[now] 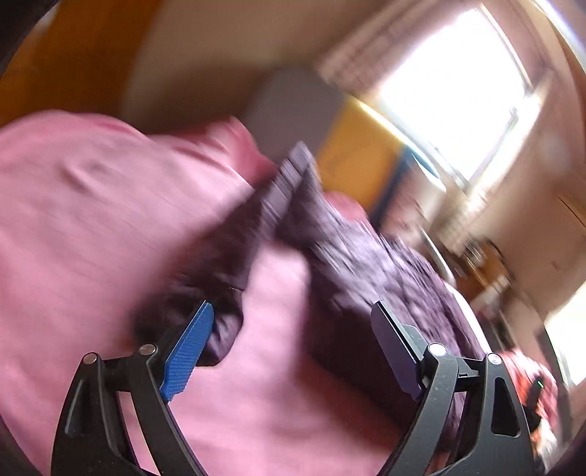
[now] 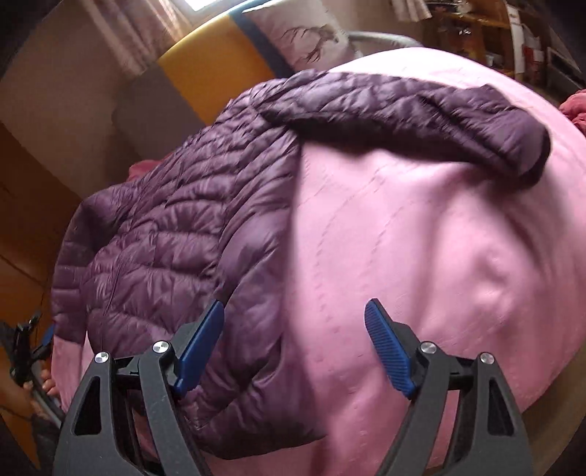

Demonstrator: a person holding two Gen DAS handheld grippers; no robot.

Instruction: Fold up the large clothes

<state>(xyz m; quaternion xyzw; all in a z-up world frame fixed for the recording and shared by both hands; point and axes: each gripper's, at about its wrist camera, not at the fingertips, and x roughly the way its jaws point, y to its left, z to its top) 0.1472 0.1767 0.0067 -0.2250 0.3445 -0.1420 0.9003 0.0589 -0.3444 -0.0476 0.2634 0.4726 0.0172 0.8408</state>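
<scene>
A dark purple quilted jacket (image 2: 164, 238) lies on a pink bedspread (image 2: 421, 274). Its body is at the left of the right wrist view, and one sleeve (image 2: 421, 113) stretches across the top towards the right. My right gripper (image 2: 295, 305) is open above bare bedspread, its left finger over the jacket's lower edge. The left wrist view is blurred. There the jacket (image 1: 366, 263) lies right of centre with a sleeve (image 1: 227, 256) reaching down to the left. My left gripper (image 1: 293, 305) is open with pink bedspread (image 1: 91, 219) between its fingers and nothing gripped.
A yellow headboard (image 2: 212, 73) and a white pillow with a branch print (image 2: 304, 33) are at the bed's far end. A red cloth (image 2: 575, 106) lies at the right edge. A person's hand (image 2: 36, 384) shows at far left. A bright window (image 1: 457, 91) is behind.
</scene>
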